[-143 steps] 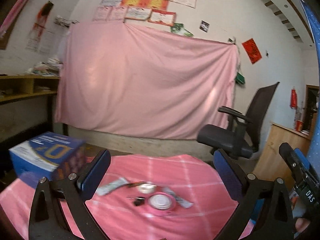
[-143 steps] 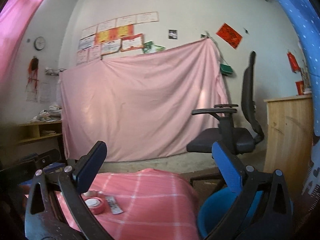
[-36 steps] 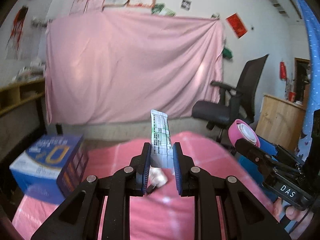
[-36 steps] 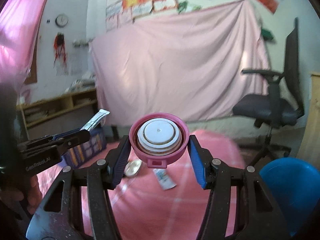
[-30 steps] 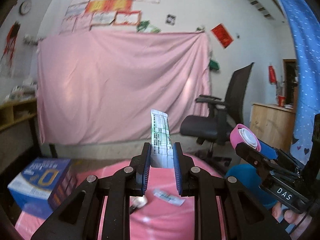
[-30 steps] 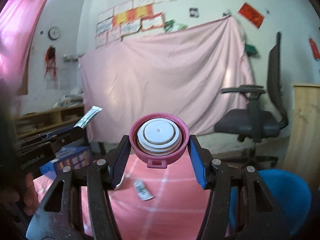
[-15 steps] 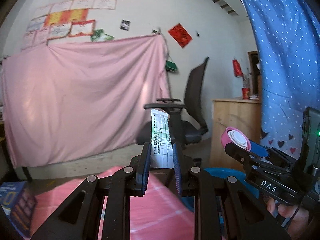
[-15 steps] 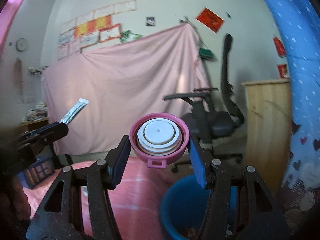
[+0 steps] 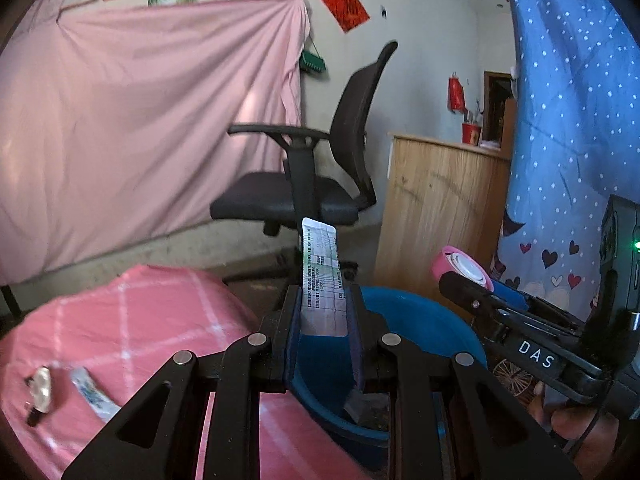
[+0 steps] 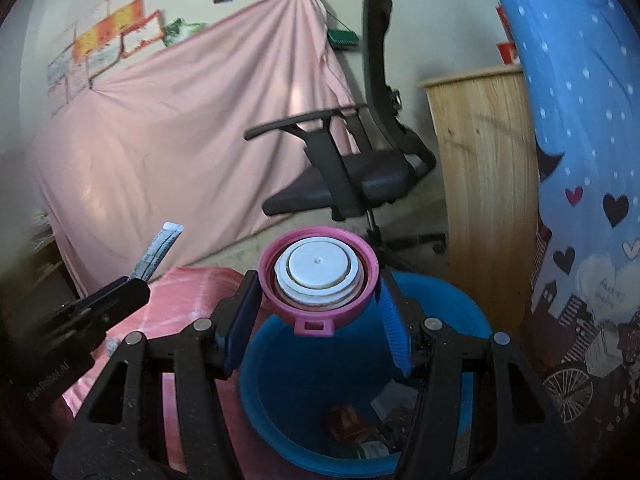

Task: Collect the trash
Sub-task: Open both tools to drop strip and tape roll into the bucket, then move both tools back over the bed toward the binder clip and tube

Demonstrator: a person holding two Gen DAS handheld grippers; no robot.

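Observation:
My left gripper (image 9: 323, 312) is shut on a long white and green printed sachet (image 9: 321, 276) that stands upright between its pads. My right gripper (image 10: 318, 304) is shut on a pink round lid with a white inner disc (image 10: 318, 276). Both hang over the rim of a blue bin (image 10: 448, 312), which holds some wrappers at its bottom. In the left wrist view the bin (image 9: 420, 320) sits just behind the sachet, and the right gripper (image 9: 472, 284) with the pink lid (image 9: 460, 266) comes in from the right. The sachet (image 10: 158, 250) also shows at the left of the right wrist view.
A table under a pink checked cloth (image 9: 132, 320) lies left of the bin, with a second sachet (image 9: 94, 394) and a small silvery piece (image 9: 40, 388) on it. A black office chair (image 9: 320, 184), a wooden cabinet (image 9: 436, 216) and a blue dotted curtain (image 9: 568, 128) stand behind.
Both grippers swung right from over the table to above the blue bin and tilted downward. The sachet and the pink lid stay held.

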